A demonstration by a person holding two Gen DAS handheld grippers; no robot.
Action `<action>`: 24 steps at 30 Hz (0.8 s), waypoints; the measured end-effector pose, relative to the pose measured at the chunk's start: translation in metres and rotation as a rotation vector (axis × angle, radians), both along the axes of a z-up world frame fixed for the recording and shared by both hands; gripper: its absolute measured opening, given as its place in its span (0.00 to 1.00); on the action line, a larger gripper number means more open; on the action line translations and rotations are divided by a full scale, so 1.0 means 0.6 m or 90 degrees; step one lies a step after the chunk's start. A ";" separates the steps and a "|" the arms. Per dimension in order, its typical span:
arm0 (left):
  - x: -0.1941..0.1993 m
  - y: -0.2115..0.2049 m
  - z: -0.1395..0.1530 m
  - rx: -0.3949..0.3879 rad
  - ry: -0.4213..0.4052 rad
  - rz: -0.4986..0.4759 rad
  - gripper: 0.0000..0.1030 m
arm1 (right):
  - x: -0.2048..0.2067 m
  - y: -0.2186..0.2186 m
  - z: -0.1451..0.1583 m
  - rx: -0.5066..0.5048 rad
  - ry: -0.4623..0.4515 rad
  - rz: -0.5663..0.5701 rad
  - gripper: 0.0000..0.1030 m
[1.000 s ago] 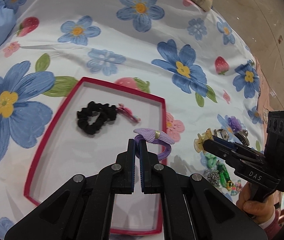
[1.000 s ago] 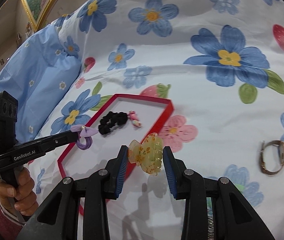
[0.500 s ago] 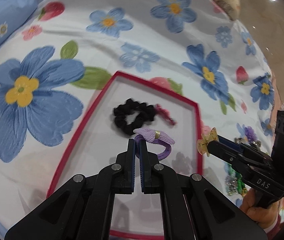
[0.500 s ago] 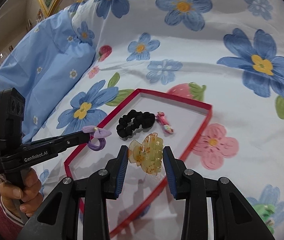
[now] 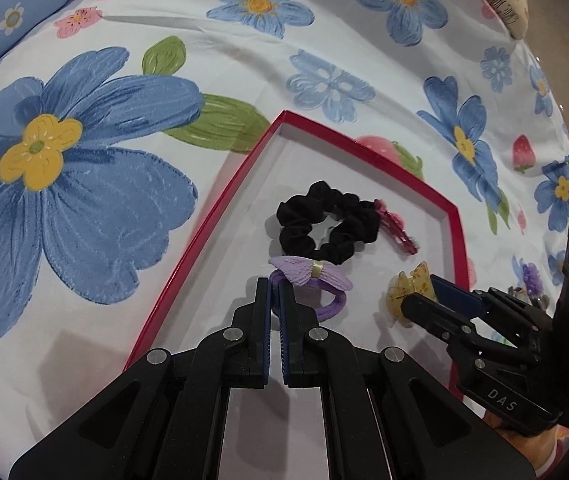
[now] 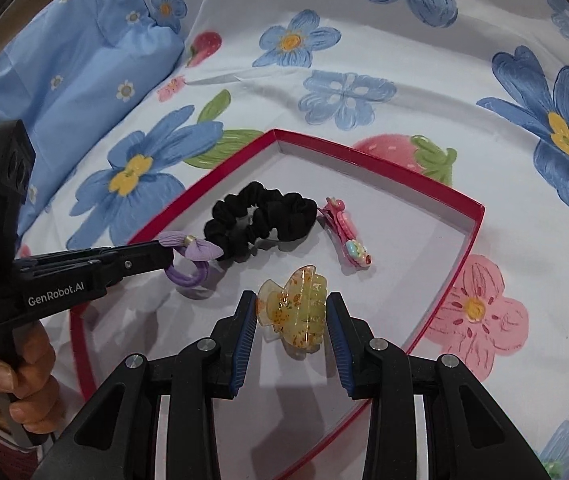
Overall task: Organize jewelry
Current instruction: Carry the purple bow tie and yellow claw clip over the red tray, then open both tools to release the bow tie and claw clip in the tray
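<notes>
My left tongs (image 5: 275,294) pinch the purple bow hair tie (image 5: 311,276); my right tongs (image 6: 290,316) grip the yellow claw clip (image 6: 294,312), both over the red-rimmed tray (image 6: 466,240) beside the black scrunchie (image 6: 260,220).

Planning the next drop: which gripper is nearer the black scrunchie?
Left. The left gripper, shut on the purple bow tie, sits right beside the black scrunchie; the right gripper, holding the yellow claw clip, is farther back.
</notes>
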State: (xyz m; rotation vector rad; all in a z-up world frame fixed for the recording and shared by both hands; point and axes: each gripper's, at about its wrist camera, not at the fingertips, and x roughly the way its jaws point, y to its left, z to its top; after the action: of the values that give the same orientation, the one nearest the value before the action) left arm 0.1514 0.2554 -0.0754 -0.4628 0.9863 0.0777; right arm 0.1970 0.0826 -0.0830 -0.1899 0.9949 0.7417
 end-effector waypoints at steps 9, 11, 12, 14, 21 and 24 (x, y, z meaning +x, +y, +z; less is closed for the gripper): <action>0.003 -0.002 -0.017 0.009 0.019 -0.004 0.03 | 0.005 0.006 -0.010 -0.013 -0.001 0.006 0.35; 0.004 -0.004 -0.018 0.010 0.019 -0.005 0.03 | 0.006 0.006 -0.009 -0.008 0.001 0.004 0.35; 0.004 -0.004 -0.018 0.013 0.020 -0.006 0.03 | 0.006 0.005 -0.009 -0.005 0.003 0.004 0.36; 0.006 -0.008 -0.016 0.023 0.023 -0.007 0.07 | 0.006 0.005 -0.009 -0.002 0.004 0.005 0.36; -0.001 -0.008 -0.009 0.044 0.025 0.004 0.34 | 0.008 -0.003 -0.003 0.023 0.017 0.000 0.45; -0.011 -0.006 -0.003 0.042 0.023 0.007 0.34 | 0.005 -0.008 0.004 0.026 0.012 -0.005 0.47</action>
State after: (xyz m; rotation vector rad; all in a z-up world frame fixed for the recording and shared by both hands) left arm 0.1450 0.2517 -0.0773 -0.4069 1.0145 0.1283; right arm 0.1998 0.0777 -0.0804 -0.1432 0.9960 0.7572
